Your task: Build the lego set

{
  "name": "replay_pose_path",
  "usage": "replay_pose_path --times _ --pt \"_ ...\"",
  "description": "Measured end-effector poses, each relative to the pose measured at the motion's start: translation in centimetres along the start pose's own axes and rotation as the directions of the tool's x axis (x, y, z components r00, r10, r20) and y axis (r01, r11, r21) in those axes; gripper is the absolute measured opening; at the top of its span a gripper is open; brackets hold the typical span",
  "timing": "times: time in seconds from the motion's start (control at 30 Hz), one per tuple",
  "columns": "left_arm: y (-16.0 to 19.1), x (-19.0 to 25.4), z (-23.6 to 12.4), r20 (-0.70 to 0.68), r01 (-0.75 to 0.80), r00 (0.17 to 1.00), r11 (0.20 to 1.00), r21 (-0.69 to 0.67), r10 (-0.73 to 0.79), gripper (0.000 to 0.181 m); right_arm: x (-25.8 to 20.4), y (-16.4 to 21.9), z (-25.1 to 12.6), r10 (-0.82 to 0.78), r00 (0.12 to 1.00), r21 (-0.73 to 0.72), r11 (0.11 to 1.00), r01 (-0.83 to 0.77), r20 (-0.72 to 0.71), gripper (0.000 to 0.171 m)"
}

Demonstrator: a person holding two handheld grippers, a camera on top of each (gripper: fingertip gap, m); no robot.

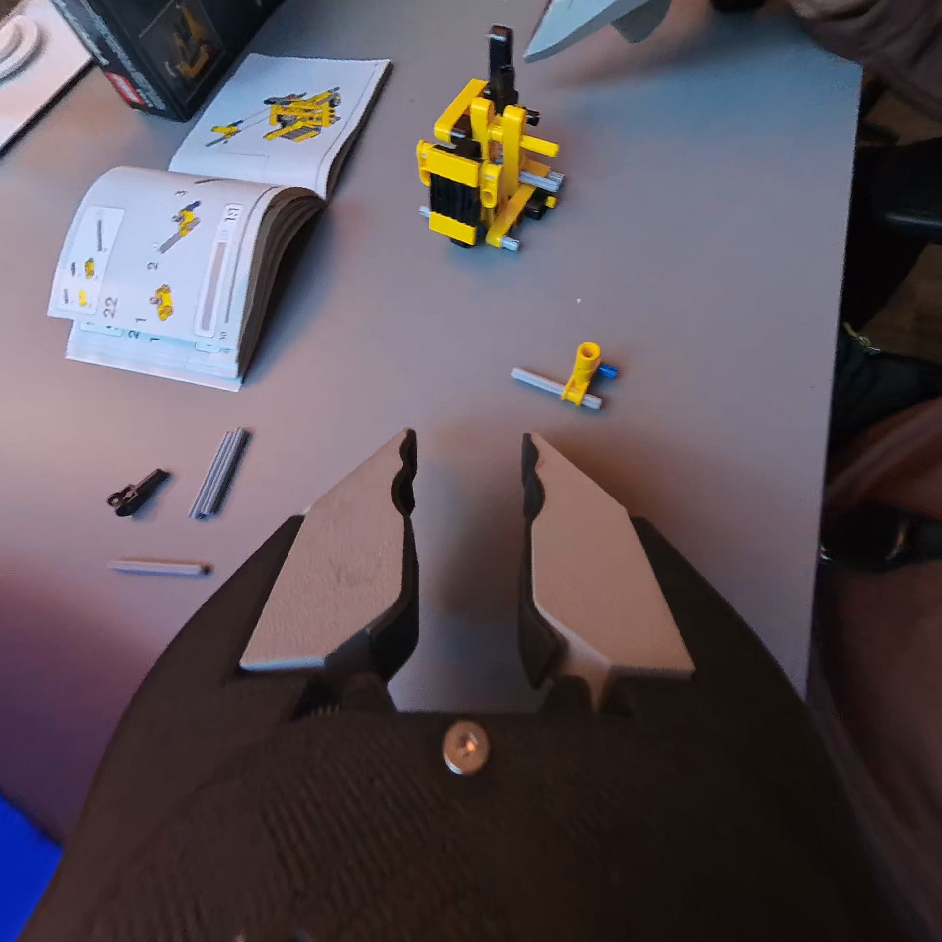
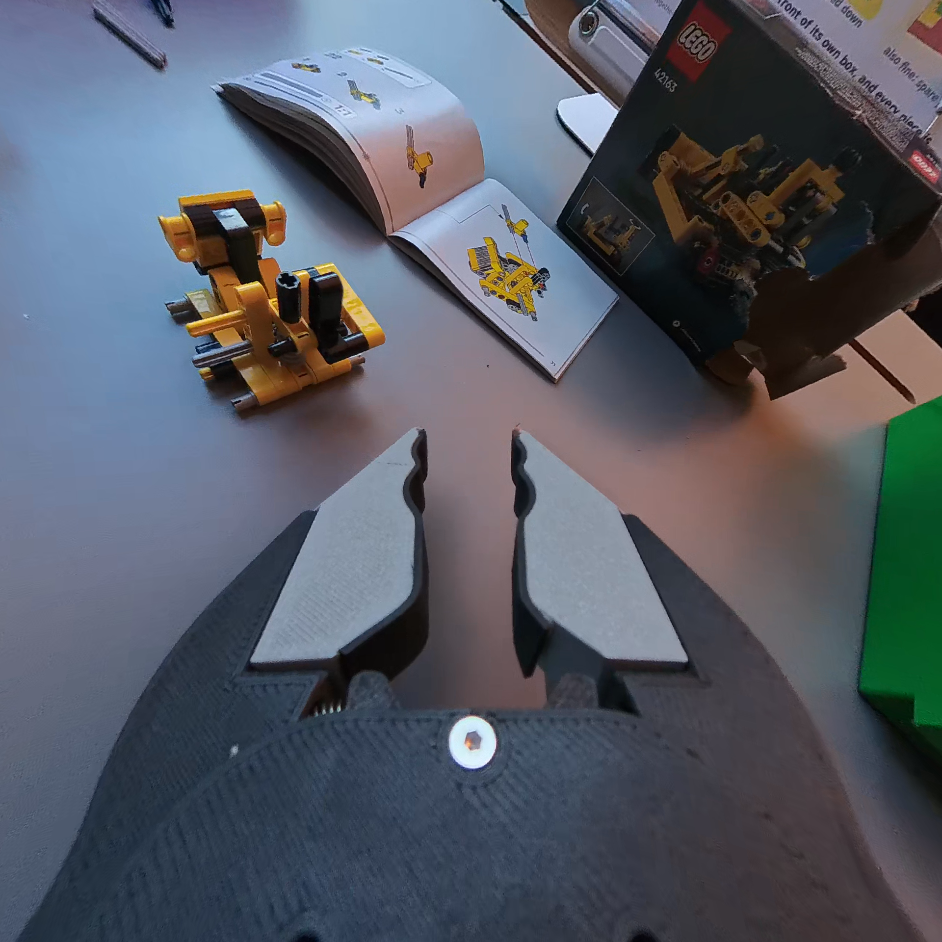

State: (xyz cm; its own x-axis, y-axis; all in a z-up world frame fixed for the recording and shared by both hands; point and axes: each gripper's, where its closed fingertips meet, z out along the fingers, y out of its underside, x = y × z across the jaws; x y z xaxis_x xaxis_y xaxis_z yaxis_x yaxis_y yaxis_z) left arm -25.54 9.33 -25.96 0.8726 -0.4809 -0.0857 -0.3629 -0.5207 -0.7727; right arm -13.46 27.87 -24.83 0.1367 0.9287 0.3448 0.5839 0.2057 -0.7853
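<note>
A partly built yellow and black lego model [image 1: 487, 168] stands on the grey table; it also shows in the right wrist view [image 2: 265, 301]. A small yellow connector on a grey axle with a blue pin [image 1: 571, 380] lies ahead and right of my left gripper [image 1: 469, 443], which is open and empty above the table. Loose grey axles [image 1: 220, 473], a black piece [image 1: 136, 492] and another grey axle [image 1: 158, 567] lie to its left. My right gripper [image 2: 469, 441] is open and empty, with the model ahead to its left.
An open instruction booklet [image 1: 204, 229] [image 2: 408, 173] lies beside the model. The dark set box [image 2: 754, 193] [image 1: 163, 51] stands behind it. A green box [image 2: 907, 576] is at right. The table edge [image 1: 836, 357] runs down the right side. The other gripper's finger [image 1: 586, 25] shows at top. The left gripper's tips are roughly 25 centimeters from the right gripper's. The black piece [image 1: 136, 492] lies some 12 centimeters from my left tips, 30 centimeters from my right tips.
</note>
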Motion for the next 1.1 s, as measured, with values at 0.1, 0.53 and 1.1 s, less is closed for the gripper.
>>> replay_pose_path --times 0.1,0.53,1.1 --pt "-0.1 -1.0 -0.1 0.033 0.012 0.999 1.000 0.010 -0.013 0.038 0.1 -0.1 -0.1 0.037 0.999 0.013 0.999 -0.038 0.027 0.031" --pt "-0.1 -2.1 0.4 0.053 0.000 0.999 1.000 -0.006 0.001 0.027 2.5 -0.9 0.0 0.204 0.971 0.091 0.972 -0.216 0.124 0.035" --pt "0.6 -1.0 0.7 0.043 -0.040 0.998 0.998 -0.057 0.043 0.031 1.9 -1.5 -0.4 0.143 0.982 0.137 0.978 -0.159 0.119 0.035"
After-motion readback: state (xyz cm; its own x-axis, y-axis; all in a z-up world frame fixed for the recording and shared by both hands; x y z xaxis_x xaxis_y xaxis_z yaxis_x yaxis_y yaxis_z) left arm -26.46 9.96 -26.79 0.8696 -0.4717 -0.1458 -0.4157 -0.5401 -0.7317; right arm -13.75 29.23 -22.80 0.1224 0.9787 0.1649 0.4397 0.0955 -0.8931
